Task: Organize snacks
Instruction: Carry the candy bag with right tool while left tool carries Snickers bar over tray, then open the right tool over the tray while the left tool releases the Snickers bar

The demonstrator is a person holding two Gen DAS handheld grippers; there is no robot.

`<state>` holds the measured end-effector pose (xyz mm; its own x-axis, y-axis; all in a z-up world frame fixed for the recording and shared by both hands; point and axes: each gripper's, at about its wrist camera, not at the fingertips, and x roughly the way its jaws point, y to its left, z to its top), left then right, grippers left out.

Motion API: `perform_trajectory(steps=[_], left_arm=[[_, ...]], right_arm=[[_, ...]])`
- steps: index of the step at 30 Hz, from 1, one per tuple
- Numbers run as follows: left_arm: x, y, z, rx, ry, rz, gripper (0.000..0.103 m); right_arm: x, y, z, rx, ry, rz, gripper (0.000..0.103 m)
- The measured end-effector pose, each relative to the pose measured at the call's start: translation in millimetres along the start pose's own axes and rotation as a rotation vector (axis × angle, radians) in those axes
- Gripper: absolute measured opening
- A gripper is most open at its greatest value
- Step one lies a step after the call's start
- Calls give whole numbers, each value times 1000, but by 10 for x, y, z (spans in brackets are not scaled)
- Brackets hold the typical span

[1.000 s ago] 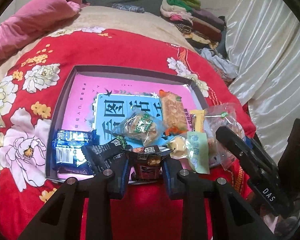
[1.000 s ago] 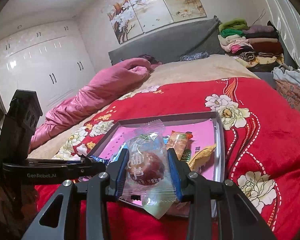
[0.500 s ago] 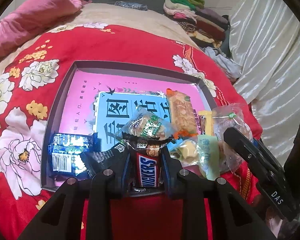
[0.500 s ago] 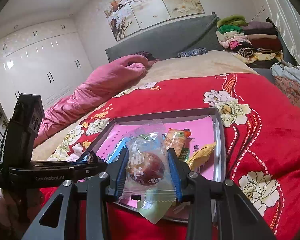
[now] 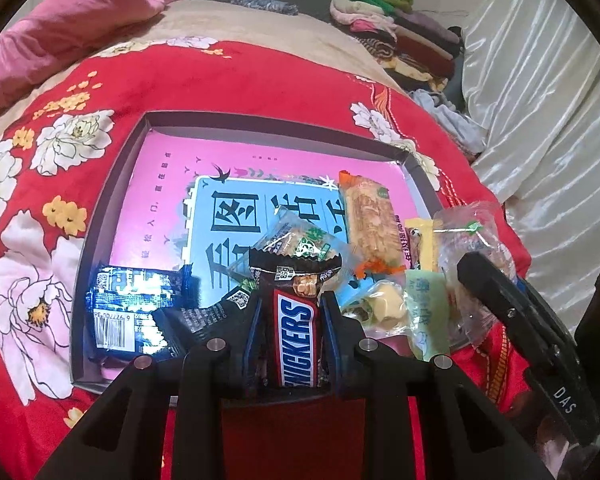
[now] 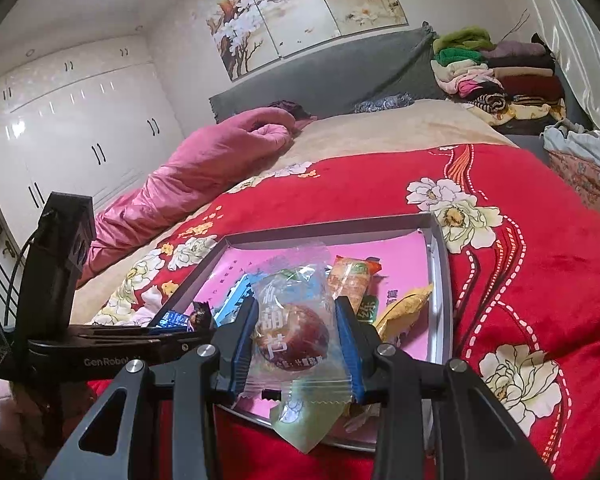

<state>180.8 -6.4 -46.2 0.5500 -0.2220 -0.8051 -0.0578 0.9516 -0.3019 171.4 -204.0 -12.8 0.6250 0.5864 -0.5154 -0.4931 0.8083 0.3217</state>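
A shallow grey box (image 5: 256, 124) with a pink liner lies on the red floral blanket. My left gripper (image 5: 290, 312) is shut on a brown Snickers bar (image 5: 296, 320) and holds it above the box's near edge. My right gripper (image 6: 296, 324) is shut on a clear packet with a brown round snack (image 6: 292, 332), held over the box's near right part (image 6: 440, 240). Inside the box lie a blue foil bar (image 5: 134, 304), a black packet (image 5: 204, 316), a clear cracker packet (image 5: 300, 244), an orange packet (image 5: 370, 220) and a yellow packet (image 6: 404, 308).
A pink quilt (image 6: 204, 168) lies at the bed's far left. Folded clothes (image 6: 496, 76) are stacked at the far right by a white curtain (image 5: 548, 128). A grey headboard (image 6: 320, 76) and white wardrobes (image 6: 72, 132) stand behind the bed.
My left gripper has closed on the Snickers bar and lifted it up out of the pile. My right gripper keeps its packet and has risen slightly.
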Motion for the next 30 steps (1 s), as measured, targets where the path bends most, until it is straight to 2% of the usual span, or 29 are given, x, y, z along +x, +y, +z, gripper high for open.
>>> perform_trajectory(steps=[9, 23, 30], left_arm=[[50, -14, -17, 7, 10, -4, 29], [73, -16, -12, 12, 19, -11, 29], [76, -11, -15, 6, 19, -15, 29]], right_arm=[[-42, -93, 44, 26, -27, -27, 39], [186, -36, -31, -28, 66, -90, 39], [259, -79, -94, -3, 101, -80, 39]])
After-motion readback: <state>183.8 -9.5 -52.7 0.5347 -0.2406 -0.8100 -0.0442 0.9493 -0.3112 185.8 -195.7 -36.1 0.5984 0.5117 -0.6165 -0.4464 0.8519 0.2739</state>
